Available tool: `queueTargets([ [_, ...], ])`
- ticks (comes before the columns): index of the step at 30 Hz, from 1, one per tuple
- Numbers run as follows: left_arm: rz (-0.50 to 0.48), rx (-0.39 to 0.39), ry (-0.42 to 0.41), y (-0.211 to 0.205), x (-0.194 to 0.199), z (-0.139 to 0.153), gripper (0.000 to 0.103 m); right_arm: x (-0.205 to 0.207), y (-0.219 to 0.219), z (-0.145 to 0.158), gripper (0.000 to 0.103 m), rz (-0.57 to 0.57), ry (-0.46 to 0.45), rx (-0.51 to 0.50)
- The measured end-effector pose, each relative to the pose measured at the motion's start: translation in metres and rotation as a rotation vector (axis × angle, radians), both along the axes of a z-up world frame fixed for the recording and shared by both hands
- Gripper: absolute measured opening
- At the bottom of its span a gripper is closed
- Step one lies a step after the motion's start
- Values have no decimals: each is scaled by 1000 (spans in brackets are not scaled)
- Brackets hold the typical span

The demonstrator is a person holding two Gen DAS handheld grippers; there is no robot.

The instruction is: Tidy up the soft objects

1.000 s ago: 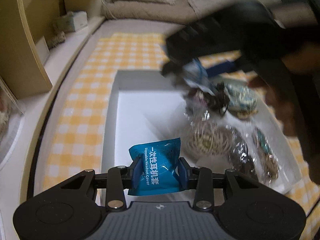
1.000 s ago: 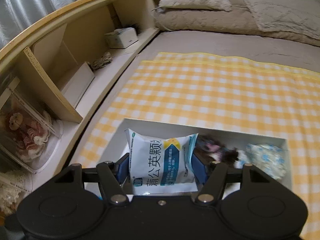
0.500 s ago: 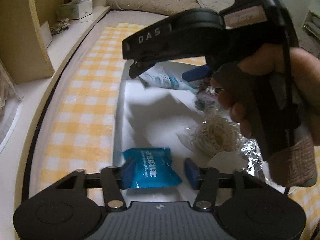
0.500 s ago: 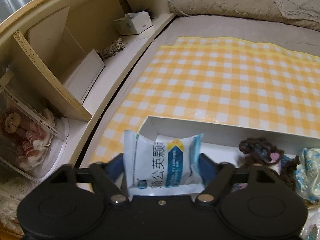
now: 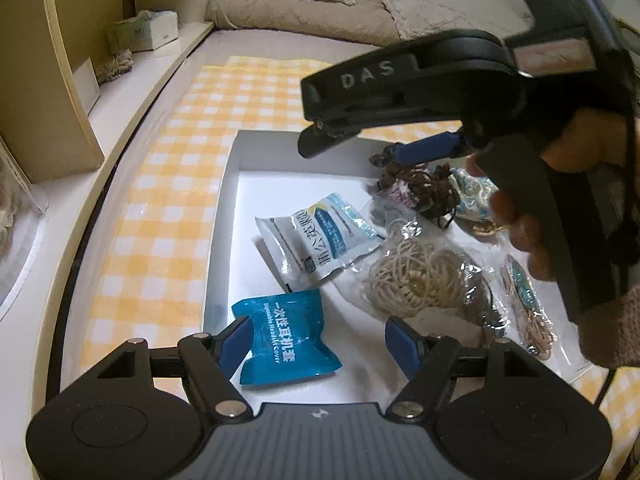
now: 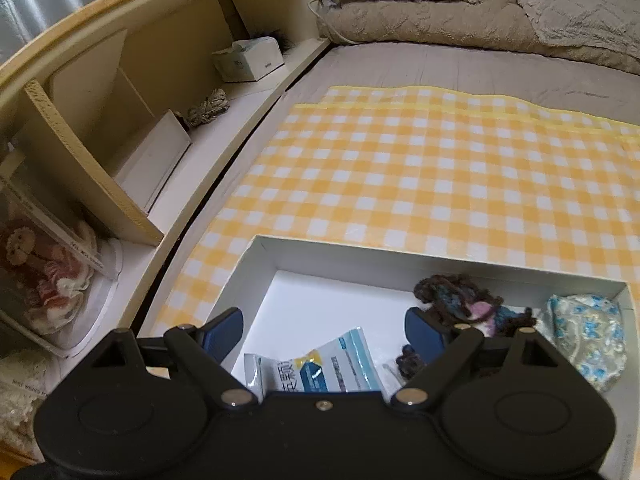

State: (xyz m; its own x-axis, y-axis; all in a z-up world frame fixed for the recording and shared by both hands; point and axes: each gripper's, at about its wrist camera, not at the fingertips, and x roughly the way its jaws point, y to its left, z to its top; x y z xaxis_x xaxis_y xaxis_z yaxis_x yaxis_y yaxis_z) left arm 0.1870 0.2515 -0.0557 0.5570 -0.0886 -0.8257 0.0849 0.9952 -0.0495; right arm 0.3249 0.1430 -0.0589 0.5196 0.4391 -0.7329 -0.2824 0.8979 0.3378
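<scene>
Your left gripper tilts down over the near end of the white box, its jaws opening; the blue packet lies flat on the box floor between them, against the left pad only. Your right gripper, held in your hand, hangs steeply over the box's far side with jaws spread wide and gripping nothing. The white sachet lies loose beneath it, mid-box.

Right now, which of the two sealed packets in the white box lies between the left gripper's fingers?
The solid blue packet, against the left gripper's left finger as its fingers open. The white packet with blue print lies farther in, clear of them.
</scene>
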Motion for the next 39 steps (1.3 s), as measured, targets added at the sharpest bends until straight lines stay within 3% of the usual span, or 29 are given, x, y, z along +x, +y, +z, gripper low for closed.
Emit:
queueTargets([
  [17, 28, -5, -89, -26, -28, 46, 84, -66, -55, 60, 91, 95, -108, 29],
  [27, 46, 2, -176, -37, -56, 79, 102, -105, -100, 90, 93, 86, -181, 25],
  [35, 80, -40, -284, -45, -88, 106, 103, -140, -137, 101, 96, 74, -236, 4],
  [39, 109, -14, -321, -57, -101, 111, 103, -158, -155, 99, 98, 61, -252, -14],
])
